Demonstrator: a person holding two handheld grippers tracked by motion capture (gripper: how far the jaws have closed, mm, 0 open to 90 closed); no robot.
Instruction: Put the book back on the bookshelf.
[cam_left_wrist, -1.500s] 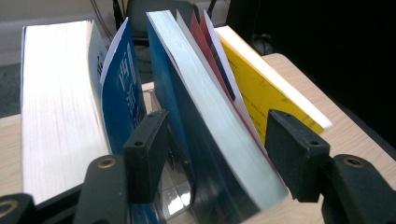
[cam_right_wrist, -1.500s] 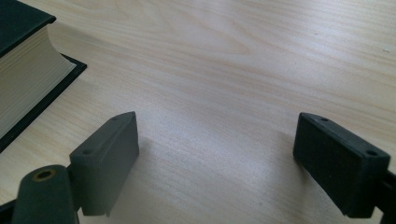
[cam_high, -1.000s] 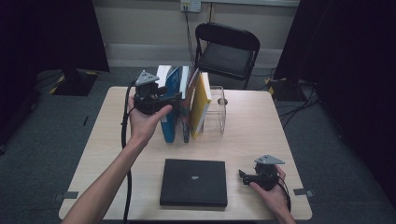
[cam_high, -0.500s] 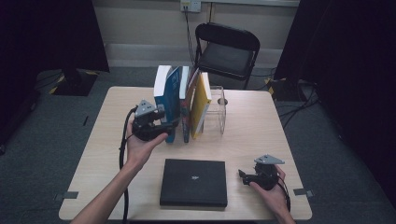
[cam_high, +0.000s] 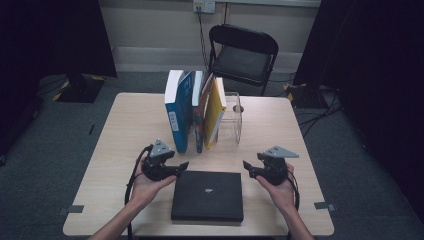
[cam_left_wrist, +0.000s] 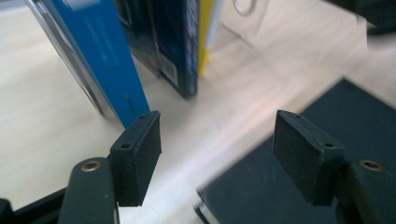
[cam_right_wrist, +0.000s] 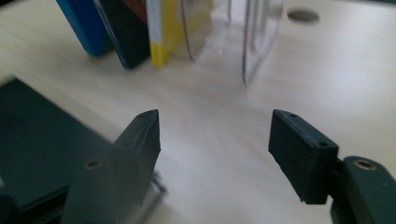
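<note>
High view: your left gripper (cam_high: 181, 165) sits at the near left corner region of the black book (cam_high: 207, 195), which lies flat on the table (cam_high: 125, 125) close to its near edge; your right gripper (cam_high: 246, 165) sits at the book's opposite far corner, so the two flank its far edge, jaws pointing inward toward each other. Behind them, upright books lean together in a row: a blue book (cam_high: 177, 112) at the left, a dark book (cam_high: 198, 115) in the middle, a yellow book (cam_high: 215, 112) at the right, resting against a clear stand (cam_high: 232, 117). A black chair (cam_high: 242, 55) stands beyond the table. Left gripper view: your jaws stand apart with nothing between them, having just been opening a little; bare tabletop shows through the gap, the black book's corner (cam_left_wrist: 299, 186) lies under the right-hand jaw, and the blue book's lower end (cam_left_wrist: 107, 60) rises just past the left-hand jaw. Right gripper view: your jaws likewise stand apart on empty air, having just been closing from a wider spread; the black book (cam_right_wrist: 37, 140) lies beneath the left-hand jaw, and the clear stand (cam_right_wrist: 252, 32) is well ahead. Neither gripper holds anything.
</note>
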